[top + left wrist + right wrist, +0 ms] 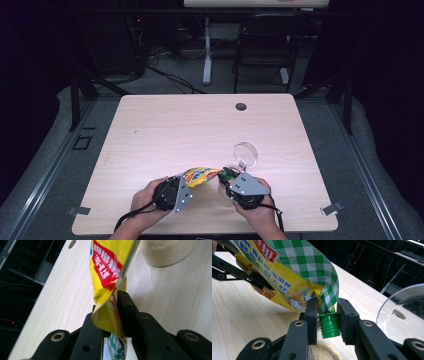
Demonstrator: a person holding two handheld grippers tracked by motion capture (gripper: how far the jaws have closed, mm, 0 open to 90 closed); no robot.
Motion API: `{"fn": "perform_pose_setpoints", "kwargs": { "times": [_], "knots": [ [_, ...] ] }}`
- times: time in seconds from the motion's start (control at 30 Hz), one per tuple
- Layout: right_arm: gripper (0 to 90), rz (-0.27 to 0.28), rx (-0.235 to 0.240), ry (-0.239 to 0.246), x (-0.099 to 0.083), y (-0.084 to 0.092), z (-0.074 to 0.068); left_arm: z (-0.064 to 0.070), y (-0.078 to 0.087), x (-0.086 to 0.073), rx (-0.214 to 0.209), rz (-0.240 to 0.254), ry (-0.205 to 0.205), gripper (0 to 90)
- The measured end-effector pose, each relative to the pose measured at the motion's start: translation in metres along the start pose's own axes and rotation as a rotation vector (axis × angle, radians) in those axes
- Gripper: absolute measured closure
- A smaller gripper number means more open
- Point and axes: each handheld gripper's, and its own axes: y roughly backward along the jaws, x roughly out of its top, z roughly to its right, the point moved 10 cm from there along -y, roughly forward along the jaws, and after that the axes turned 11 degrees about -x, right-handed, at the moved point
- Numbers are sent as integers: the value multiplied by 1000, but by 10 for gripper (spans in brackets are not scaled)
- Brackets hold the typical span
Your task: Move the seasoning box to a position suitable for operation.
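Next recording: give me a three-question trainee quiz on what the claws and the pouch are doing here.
1. True or false: the left claw is shut on the bottom edge of the yellow pouch.
2. What does the right claw grip? A) the glass bowl's rim B) the pouch's green spout C) the table edge
3. What lies in the glass bowl under the spout?

Key
1. True: the foil is pinched between its jaws.
2. B: the jaws flank the green spout, which points down.
3. Pale fine granules.

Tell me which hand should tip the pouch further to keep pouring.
Probably left. Its tongs clamp the pouch at its bottom end, so raising it tilts the pouch; right tongs steady the green spout over the bowl.
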Motion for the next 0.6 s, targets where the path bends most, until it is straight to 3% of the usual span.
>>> {"fn": "perform_pose_setpoints", "kwargs": {
  "times": [0.1,0.2,0.6],
  "knots": [
    [712,5,5,4,1,0,-2,2,-3,-3,-21,19,34,844],
    [708,9,13,7,1,-1,-3,3,-5,-5,-18,22,38,846],
    [664,20,41,-40,2,0,-4,1,-4,-9,-55,59,124,862]
  ]
}}
